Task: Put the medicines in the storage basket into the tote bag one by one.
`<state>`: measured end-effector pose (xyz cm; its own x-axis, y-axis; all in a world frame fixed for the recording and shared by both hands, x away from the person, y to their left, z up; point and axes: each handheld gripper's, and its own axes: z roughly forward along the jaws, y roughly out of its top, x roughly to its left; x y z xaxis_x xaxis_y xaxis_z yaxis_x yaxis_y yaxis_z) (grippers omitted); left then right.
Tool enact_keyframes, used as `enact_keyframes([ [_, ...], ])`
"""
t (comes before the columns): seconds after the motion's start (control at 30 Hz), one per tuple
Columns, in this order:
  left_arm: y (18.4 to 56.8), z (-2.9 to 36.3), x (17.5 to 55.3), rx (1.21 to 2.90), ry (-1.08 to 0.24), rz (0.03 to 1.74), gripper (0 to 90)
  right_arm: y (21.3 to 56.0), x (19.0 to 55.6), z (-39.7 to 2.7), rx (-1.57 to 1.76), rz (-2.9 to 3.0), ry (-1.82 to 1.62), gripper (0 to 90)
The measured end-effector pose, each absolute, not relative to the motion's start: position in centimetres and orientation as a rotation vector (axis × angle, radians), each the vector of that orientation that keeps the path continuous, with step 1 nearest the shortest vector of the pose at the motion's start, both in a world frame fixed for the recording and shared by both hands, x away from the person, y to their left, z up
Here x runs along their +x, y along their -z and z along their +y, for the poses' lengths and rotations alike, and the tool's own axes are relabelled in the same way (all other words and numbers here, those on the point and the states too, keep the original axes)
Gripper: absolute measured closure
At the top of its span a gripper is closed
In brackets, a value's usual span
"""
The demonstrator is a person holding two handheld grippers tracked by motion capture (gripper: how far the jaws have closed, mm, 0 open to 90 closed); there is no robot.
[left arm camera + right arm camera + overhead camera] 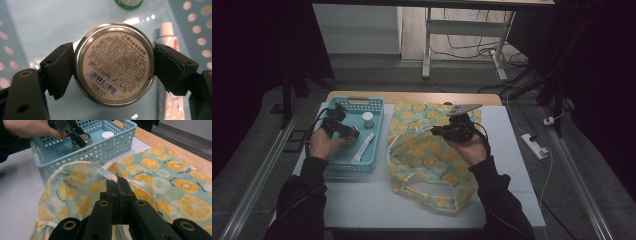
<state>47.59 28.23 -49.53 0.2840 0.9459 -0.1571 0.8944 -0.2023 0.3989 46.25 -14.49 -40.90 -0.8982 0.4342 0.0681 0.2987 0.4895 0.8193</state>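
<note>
Your left hand-held gripper (348, 131) reaches into the blue basket (377, 107), your left hand (323, 143) curled round its body with the forearm coming up from the near edge of the desk (362, 200). Its jaws stand on either side of a round metal tin (113, 63), pads pressed against the rim, so the tin is gripped; the tin's label with its barcode faces the left gripper view. Just beyond the right-hand jaw in that view lies a white tube (168, 42), and ahead of the jaws the base of a small green-edged jar (128, 3).

Your right hand-held gripper (439, 131) is held palm-up by your right hand (469, 147), above the fruit-print bag (427, 160) that lies spread on the desk beside the basket. Its jaws are closed together on the bag's white-edged rim (108, 175), lifting that fold of cloth clear of the rest.
</note>
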Motion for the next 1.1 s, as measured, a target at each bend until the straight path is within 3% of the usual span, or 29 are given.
enact_keyframes([
  [0.73, 44.8, 27.0, 43.8, 2.067, -0.287, 1.394, 20.2, 40.9, 46.5, -14.8, 0.650, 2.568, -1.389, 90.0],
  [1.1, 43.4, 25.7, 41.7, 2.057, -0.272, 1.286, 20.2, 41.0, 46.5, -14.7, 0.645, 2.572, -1.386, 90.0],
])
